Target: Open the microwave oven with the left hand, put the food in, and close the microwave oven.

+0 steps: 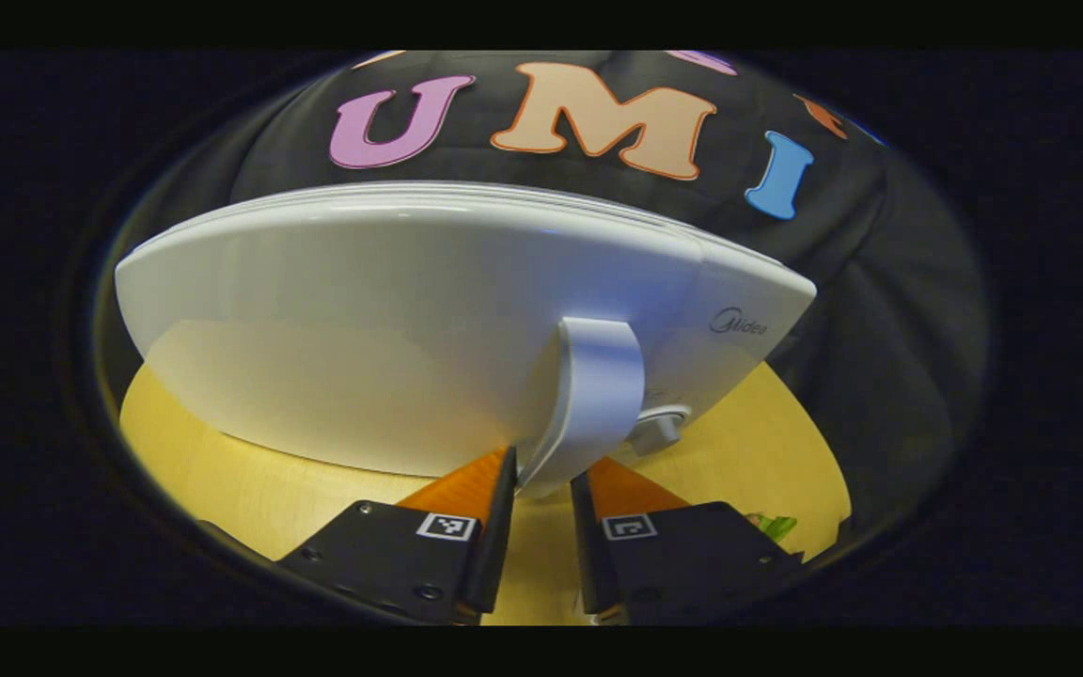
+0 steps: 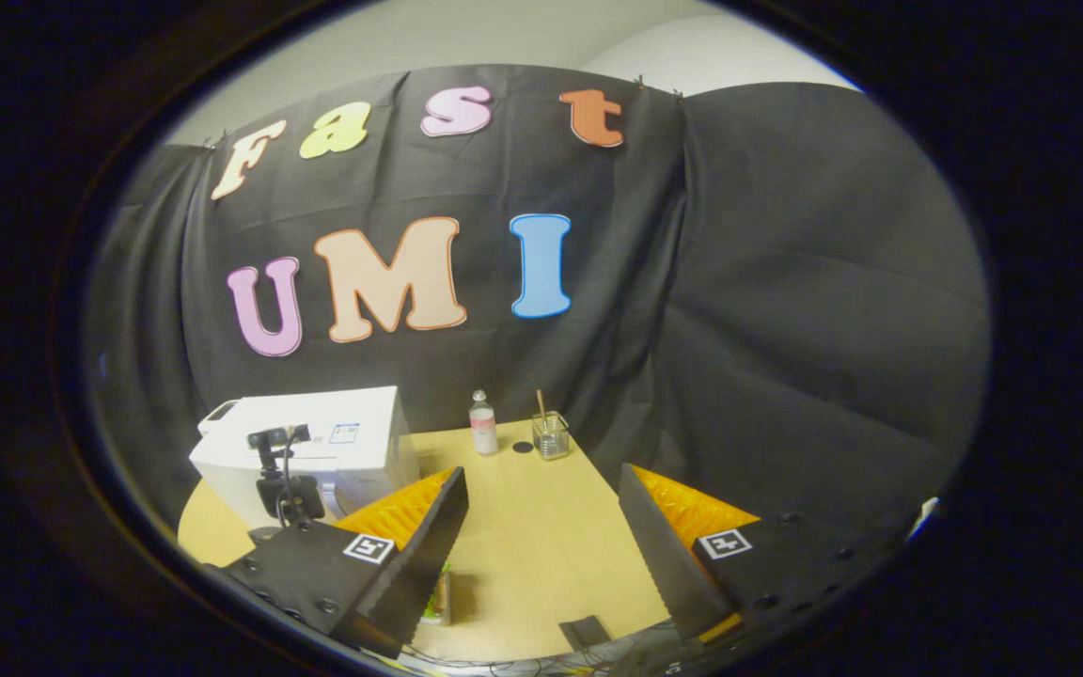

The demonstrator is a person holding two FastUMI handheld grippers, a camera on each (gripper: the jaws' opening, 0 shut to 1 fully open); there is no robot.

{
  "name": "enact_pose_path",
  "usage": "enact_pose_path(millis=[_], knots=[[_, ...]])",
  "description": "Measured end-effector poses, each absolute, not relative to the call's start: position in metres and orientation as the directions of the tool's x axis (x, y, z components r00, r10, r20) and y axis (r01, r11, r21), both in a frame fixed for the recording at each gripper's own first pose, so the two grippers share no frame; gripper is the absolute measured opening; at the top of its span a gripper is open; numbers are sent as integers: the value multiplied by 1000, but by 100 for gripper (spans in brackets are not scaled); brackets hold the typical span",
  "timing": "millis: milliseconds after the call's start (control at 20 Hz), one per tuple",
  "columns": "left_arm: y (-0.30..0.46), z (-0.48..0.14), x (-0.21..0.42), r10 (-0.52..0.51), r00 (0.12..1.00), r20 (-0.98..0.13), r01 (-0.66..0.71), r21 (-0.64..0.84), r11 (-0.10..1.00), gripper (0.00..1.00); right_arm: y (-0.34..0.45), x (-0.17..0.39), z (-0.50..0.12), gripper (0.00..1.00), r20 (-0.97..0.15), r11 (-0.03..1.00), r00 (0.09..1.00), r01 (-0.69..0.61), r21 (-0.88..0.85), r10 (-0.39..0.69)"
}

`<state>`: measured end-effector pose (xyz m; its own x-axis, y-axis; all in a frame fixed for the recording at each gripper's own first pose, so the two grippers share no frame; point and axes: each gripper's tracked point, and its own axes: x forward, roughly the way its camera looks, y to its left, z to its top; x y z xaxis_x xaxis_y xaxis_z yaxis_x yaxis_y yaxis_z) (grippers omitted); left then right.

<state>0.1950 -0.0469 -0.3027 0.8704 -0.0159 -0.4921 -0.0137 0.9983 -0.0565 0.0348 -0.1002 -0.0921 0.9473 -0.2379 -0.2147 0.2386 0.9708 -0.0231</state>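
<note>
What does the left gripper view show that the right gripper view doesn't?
Left gripper view: door handle close up, left gripper with its jaws flanking the handle's lower end. Right gripper view: bottle and glass at the back of the table, right gripper open above it. Both: white microwave, table, black cloth.

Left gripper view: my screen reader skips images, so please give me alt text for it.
The left tool has its fingers on either side of the white handle of a closed white microwave oven. The oven stands on a light wooden table, black cloth behind.
</note>
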Motion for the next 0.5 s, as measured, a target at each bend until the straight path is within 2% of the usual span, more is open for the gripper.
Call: enact_pose_path(millis=[50,100,350,500], knots=[[-47,-303,195,-9,869,-495,-8,-32,999,36,-100,32,-93,96,-215,970,946,243,-23,-242],[-48,-303,195,-6,871,-491,1,-10,1000,29,-101,30,-93,97,-215,969,945,247,-22,-246],[-51,-304,196,-29,870,-493,40,11,999,19,-104,16,-104,97,-233,965,938,262,-3,-255],[-52,-302,194,-30,876,-481,40,11,999,19,-104,7,-109,97,-244,966,937,258,-2,-251]])
